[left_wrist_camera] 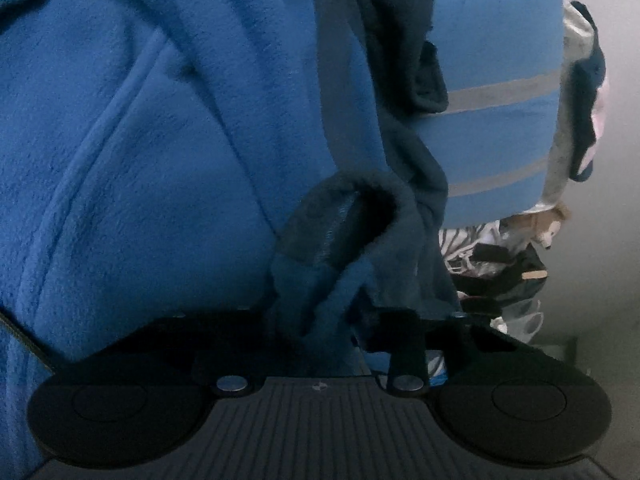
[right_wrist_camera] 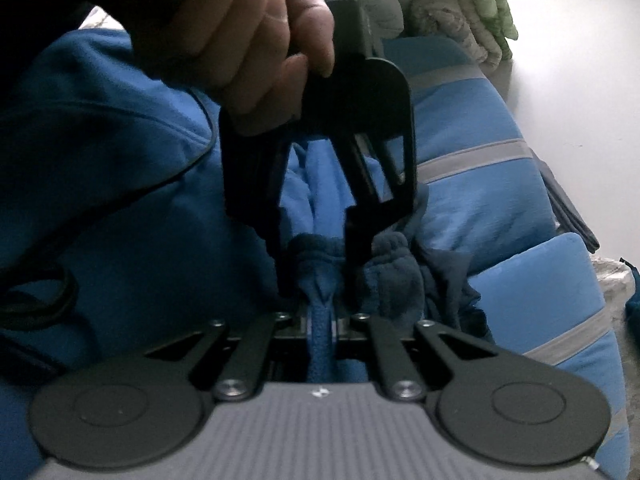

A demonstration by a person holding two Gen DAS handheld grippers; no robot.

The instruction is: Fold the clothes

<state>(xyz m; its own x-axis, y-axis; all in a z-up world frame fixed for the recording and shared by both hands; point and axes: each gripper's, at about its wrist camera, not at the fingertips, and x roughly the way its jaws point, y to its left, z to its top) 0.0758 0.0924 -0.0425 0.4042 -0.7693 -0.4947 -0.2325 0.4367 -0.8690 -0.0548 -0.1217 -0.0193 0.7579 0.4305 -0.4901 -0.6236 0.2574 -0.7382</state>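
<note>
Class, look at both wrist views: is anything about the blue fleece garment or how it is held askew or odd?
Yes. The blue fleece garment is bunched, not flat. Both the left hand-held gripper and the right hand-held gripper pinch the same crumpled spot, almost touching. Its dark navy lining is turned outward there.

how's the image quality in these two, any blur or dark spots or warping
Left wrist view: dim overall, the tool nearly lost in shadow against the blue fleece garment, wall washed pale at right, fisheye curving the edges. Right wrist view: the hand soft and shaded, the other tool a dark silhouette, white surface overexposed.
</note>
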